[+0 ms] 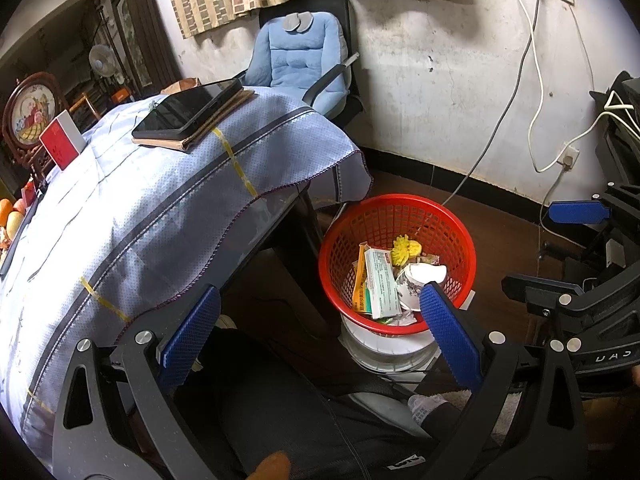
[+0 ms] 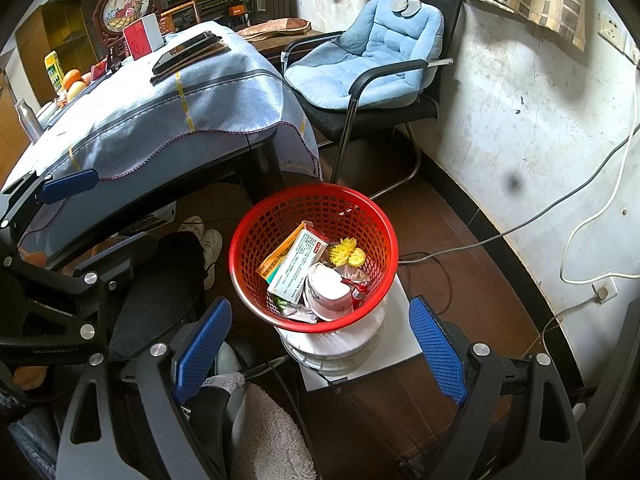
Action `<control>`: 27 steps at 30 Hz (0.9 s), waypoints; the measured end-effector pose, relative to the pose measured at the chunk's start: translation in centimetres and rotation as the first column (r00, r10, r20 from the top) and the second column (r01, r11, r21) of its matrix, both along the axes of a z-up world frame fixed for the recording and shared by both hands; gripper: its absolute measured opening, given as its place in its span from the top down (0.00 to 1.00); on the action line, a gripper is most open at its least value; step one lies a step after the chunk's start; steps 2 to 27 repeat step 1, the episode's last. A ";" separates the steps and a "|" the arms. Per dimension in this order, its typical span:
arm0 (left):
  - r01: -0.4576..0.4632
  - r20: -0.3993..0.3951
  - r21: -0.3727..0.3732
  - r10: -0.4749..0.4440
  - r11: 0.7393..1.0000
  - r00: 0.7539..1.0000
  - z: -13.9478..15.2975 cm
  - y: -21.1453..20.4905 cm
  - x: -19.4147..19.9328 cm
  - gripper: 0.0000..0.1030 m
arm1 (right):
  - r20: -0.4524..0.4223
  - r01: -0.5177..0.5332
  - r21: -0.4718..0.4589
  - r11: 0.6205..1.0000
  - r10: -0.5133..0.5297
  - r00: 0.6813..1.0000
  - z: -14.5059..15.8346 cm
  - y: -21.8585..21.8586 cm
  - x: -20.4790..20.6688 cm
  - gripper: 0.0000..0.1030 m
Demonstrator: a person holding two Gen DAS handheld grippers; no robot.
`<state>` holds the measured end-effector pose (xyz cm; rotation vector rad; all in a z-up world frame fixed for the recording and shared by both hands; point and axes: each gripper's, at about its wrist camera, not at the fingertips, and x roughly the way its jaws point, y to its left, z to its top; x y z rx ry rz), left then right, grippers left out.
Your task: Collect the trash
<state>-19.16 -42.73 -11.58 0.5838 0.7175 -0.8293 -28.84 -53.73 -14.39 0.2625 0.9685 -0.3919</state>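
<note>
Glossy red plastic lattice basket [image 2: 256, 240]; printed cardboard cartons [image 2: 298, 266] inside. Woven matt cloth [image 2: 160, 120] over table. Plush blue cushion [image 2: 372, 60]. Knurled blue gripper pads [image 2: 438, 350].

Tablet [image 1: 188, 110] on table (blue-cushioned chair [image 2: 372, 60] behind)

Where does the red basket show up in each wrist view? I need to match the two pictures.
Left wrist: red basket sits right of centre, just above the left gripper's right finger.
Right wrist: red basket sits at centre, above the open right gripper.
Shared landmark: the blue cushioned chair beyond the basket.
</note>
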 end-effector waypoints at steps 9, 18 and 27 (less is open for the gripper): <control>-0.001 -0.001 0.000 0.001 1.000 1.000 0.0 0.0 0.0 0.07 | 0.000 0.000 0.000 1.000 0.000 1.000 0.0 0.0 0.0 0.14; -0.001 -0.001 0.000 0.001 1.000 1.000 0.0 0.0 0.0 0.07 | 0.000 0.000 0.000 1.000 0.000 1.000 0.0 0.0 0.0 0.14; -0.001 -0.001 0.000 0.001 1.000 1.000 0.0 0.0 0.0 0.07 | 0.000 0.000 0.000 1.000 0.000 1.000 0.0 0.0 0.0 0.14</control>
